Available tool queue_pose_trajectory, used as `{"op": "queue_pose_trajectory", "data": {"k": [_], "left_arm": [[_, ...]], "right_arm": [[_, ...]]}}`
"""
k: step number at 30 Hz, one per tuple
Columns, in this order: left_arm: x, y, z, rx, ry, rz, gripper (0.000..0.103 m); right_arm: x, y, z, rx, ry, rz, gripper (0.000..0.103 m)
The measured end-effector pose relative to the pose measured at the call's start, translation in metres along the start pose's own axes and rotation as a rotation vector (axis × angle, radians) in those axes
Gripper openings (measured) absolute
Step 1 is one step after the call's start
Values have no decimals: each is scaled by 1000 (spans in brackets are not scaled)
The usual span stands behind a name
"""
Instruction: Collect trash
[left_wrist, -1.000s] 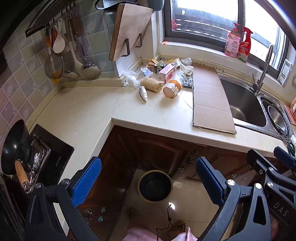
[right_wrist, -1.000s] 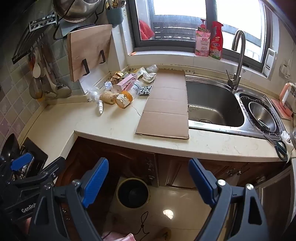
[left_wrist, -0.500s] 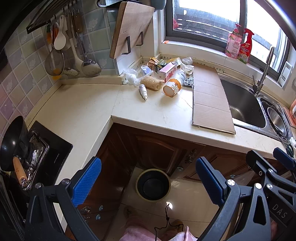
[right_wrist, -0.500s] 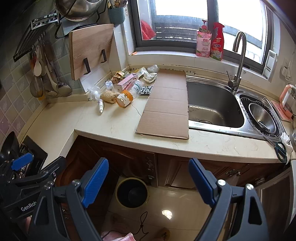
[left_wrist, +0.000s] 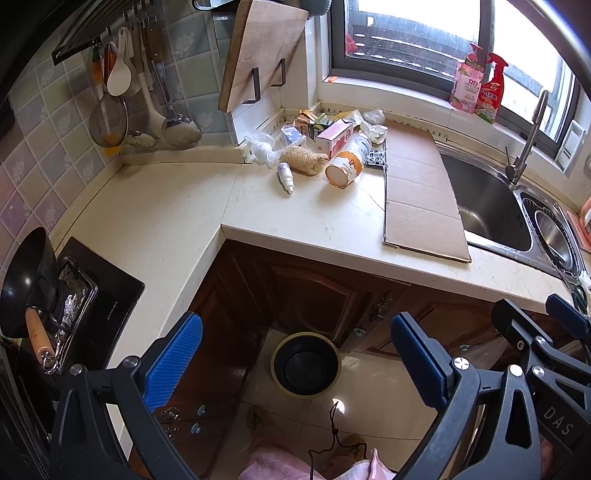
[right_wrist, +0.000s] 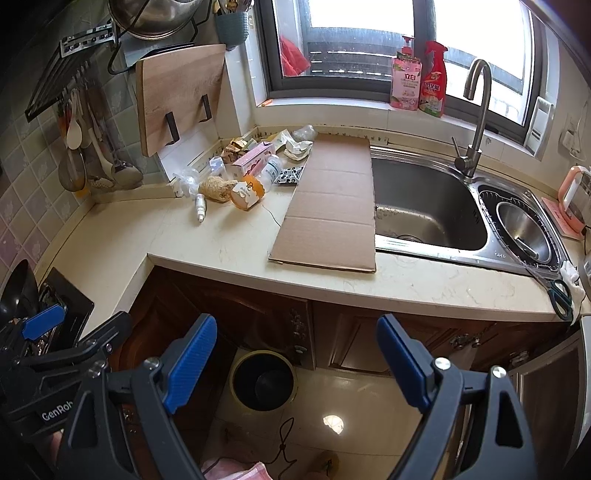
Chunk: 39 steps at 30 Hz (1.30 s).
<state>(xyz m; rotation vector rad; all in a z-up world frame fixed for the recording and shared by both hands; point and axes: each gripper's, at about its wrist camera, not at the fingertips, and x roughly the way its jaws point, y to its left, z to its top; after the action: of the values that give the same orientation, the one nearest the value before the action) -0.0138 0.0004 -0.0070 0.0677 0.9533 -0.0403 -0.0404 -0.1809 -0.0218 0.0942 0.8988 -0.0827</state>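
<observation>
Below, both gaping grippers hang above the bin (left_wrist: 306, 363), off the counter edge (left_wrist: 332, 251).

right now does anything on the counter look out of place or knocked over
Yes. A litter pile fills the counter's back corner; in it an orange-capped bottle and a small white tube lie on their sides. A flattened cardboard sheet overhangs the sink edge.

Little has changed beyond the viewpoints. In the left wrist view the counter clutter has slid slightly down and right in the frame: the orange-capped bottle (left_wrist: 348, 161) sits a touch lower, and the trash bin (left_wrist: 306, 363) has drifted left and down. In the right wrist view the flattened cardboard (right_wrist: 330, 206) and bin (right_wrist: 263, 380) have both edged downward in the frame.
</observation>
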Motion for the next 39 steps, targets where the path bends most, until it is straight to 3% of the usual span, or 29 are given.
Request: {"op": "queue_pose_trajectory", "data": {"k": [39], "left_arm": [[-18, -4, -3, -18, -17, 21, 101]], "right_arm": [[-21, 1, -6, -31, -32, 11, 89]]}}
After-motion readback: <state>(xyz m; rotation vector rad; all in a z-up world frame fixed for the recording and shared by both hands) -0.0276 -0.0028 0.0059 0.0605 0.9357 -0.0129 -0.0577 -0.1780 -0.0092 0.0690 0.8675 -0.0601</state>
